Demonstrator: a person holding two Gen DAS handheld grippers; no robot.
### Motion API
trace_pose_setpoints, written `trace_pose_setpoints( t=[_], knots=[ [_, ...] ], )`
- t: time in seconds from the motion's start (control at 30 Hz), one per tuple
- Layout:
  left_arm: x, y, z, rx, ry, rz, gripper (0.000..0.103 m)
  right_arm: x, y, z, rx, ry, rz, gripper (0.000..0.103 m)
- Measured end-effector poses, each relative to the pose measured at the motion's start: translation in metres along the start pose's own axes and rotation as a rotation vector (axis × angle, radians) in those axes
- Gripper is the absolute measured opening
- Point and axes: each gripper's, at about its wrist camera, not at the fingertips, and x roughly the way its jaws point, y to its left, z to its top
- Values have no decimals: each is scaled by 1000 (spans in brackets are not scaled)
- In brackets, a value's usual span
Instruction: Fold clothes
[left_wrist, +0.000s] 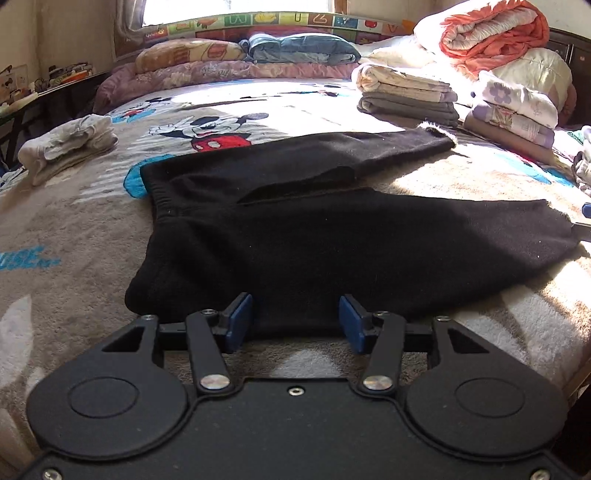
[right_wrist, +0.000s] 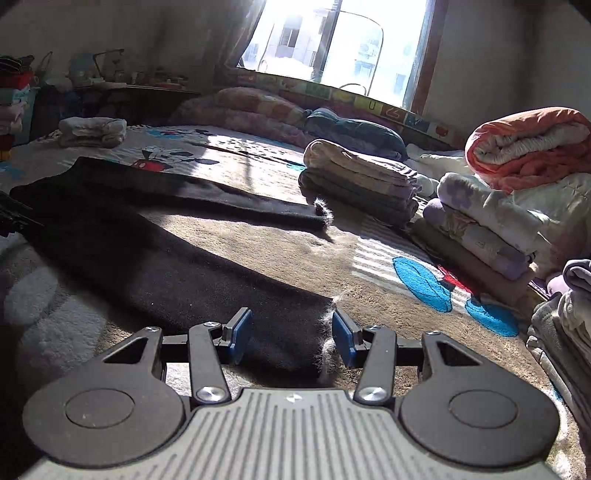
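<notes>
Black pants (left_wrist: 332, 236) flat, waistband only in left view, cuff (right_wrist: 325, 332) betw open right gripper (right_wrist: 291, 334)

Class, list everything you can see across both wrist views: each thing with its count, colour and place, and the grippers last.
black trousers: one, black, spread flat mid-bed, legs apart
blanket: one, beige with cartoon mouse print, covering the bed
folded stacks: two, cream, grey and lilac, far right of bed
rolled quilt: one, orange and white, top right
white bundle: one, far left of bed
pillows: several, pink and blue, under the window
window: one, bright, behind the bed
left gripper: open, blue fingers at the trousers' waist edge
right gripper: open, straddling the near leg's cuff
</notes>
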Motion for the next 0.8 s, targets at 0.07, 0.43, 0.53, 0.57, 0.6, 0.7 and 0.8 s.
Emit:
trace_pose_setpoints(
  t=[0.07, 0.43, 0.53, 0.57, 0.6, 0.7, 0.8],
  knots=[
    [-9, 6, 4, -3, -12, -2, 52, 1, 16, 3, -109, 20, 41, 48],
    [-25, -3, -33, 655, -5, 282, 56, -7, 30, -11, -367, 109, 7, 48],
    [-14, -5, -53, 841, -5, 354, 56, -4, 25, -15, -348, 108, -26, 48],
    [-12, -5, -58, 885, -19, 371, 56, -3, 23, -16, -341, 109, -33, 48],
    [-10, -4, -59, 922, -26, 382, 56, -1, 22, -16, -334, 109, -35, 48],
    [-3, 1, -61, 998, -49, 398, 56, 3, 22, -20, -332, 100, -44, 48],
    [0, 9, -57, 990, -69, 410, 56, 4, 27, -22, -367, 85, -65, 48]
  ],
)
